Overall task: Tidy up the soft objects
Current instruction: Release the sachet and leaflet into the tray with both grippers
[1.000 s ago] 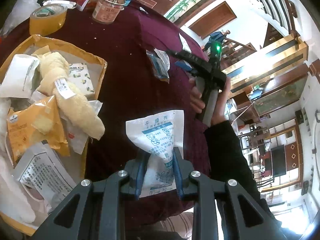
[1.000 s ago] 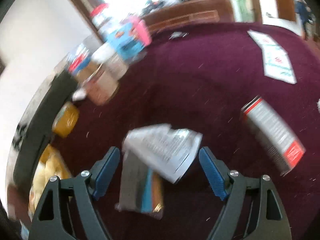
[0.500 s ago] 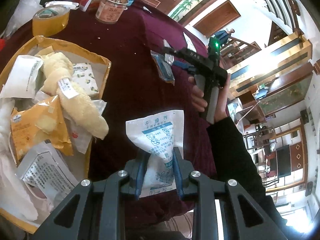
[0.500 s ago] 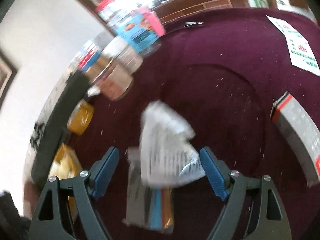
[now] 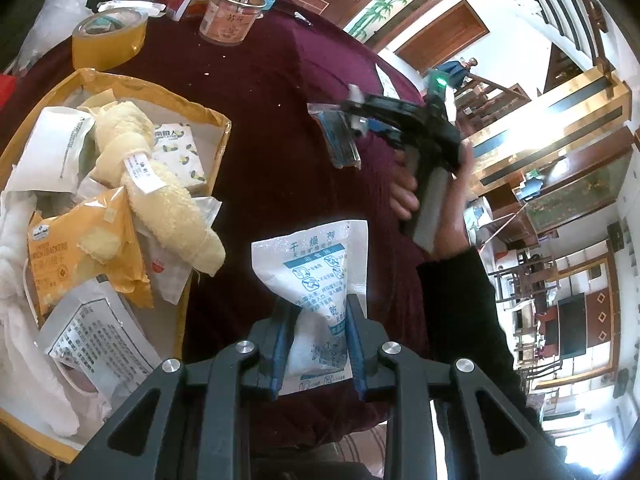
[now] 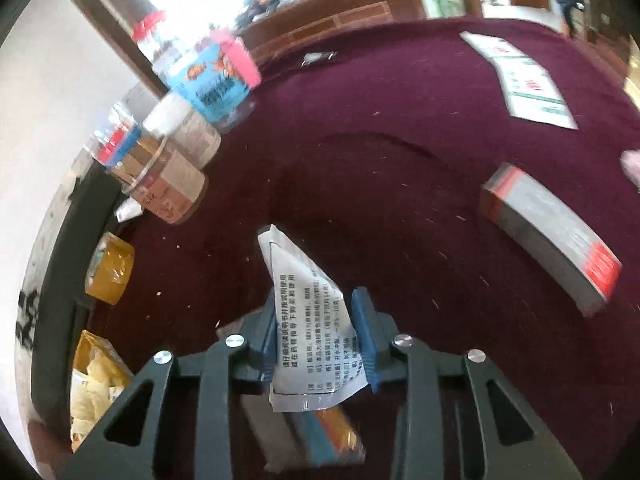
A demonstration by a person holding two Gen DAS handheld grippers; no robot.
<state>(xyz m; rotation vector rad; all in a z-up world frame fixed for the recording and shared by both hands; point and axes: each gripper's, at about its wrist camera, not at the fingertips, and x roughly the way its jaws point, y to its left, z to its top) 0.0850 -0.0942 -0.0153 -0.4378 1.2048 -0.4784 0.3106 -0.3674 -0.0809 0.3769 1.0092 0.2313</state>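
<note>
My left gripper (image 5: 316, 332) is shut on a white desiccant packet (image 5: 316, 280) with blue print, held above the maroon tablecloth (image 5: 272, 128) beside the yellow cardboard tray (image 5: 188, 108). The tray holds a cream plush toy (image 5: 160, 192), an orange cracker packet (image 5: 84, 248) and other soft packets. My right gripper (image 6: 316, 336) is shut on a white sachet (image 6: 312, 320) with printed text; a blue and orange packet (image 6: 324, 432) lies under it. In the left wrist view the right gripper (image 5: 352, 120) is over the blue packet (image 5: 340, 140).
A tape roll (image 5: 108, 40), a glass jar (image 5: 230, 12) and boxes stand at the table's far side. In the right wrist view a grey and red box (image 6: 552, 236), a leaflet (image 6: 524, 80), jars (image 6: 208, 80) and the tape roll (image 6: 110, 268) lie on the cloth.
My right gripper has closed from wide open onto the white sachet and shifted toward the tray side. My left gripper keeps holding the desiccant packet, drifting slightly.
</note>
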